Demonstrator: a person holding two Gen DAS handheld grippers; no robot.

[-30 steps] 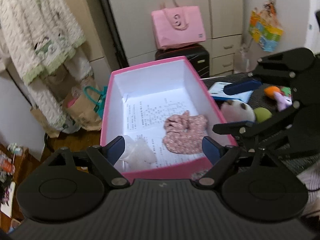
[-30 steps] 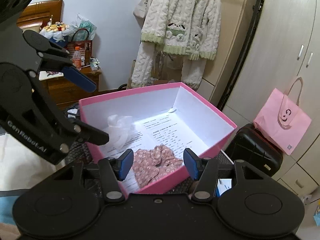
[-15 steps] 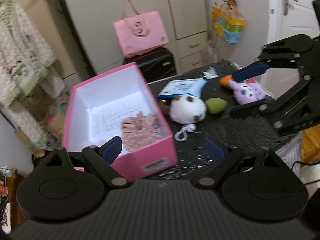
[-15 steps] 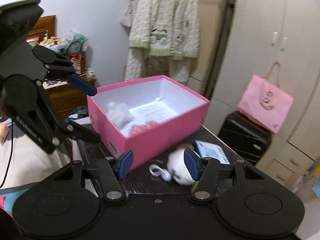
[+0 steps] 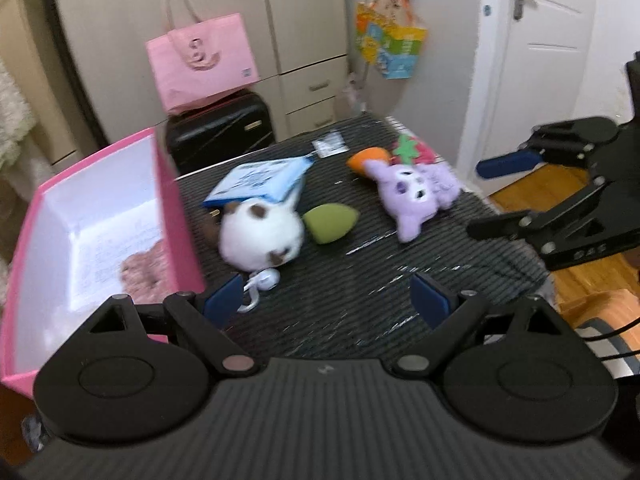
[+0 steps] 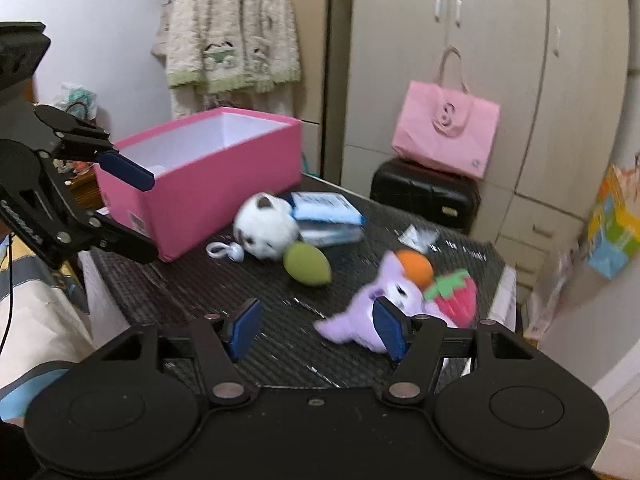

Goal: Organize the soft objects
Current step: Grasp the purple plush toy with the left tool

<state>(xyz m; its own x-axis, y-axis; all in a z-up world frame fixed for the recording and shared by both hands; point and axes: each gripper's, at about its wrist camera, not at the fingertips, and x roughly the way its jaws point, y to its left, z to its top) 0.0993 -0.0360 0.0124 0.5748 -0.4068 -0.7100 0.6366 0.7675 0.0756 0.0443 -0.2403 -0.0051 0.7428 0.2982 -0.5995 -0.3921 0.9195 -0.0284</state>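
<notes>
A pink box (image 5: 172, 216) (image 6: 208, 176) stands at the table's left end with a pink floral cloth (image 5: 142, 274) inside. On the dark table mat lie a white round plush (image 5: 260, 236) (image 6: 266, 230), a green egg-shaped sponge (image 5: 330, 222) (image 6: 307, 265), a purple plush (image 5: 416, 194) (image 6: 372, 312), an orange plush (image 6: 416, 266) and a strawberry plush (image 6: 456, 296). My left gripper (image 5: 326, 300) is open and empty, above the mat near the white plush. My right gripper (image 6: 316, 326) is open and empty, just left of the purple plush.
A blue tissue pack (image 5: 260, 178) (image 6: 326, 216) lies behind the white plush. A black suitcase (image 6: 424, 196) with a pink bag (image 6: 446, 136) stands past the table's far edge. Wardrobe doors and a white door (image 5: 536, 60) line the walls. A small white wrapper (image 6: 418, 236) lies on the mat.
Both grippers have drawn back from over the pink box and swung right, toward the toys on the mat. Both stay open and empty.
</notes>
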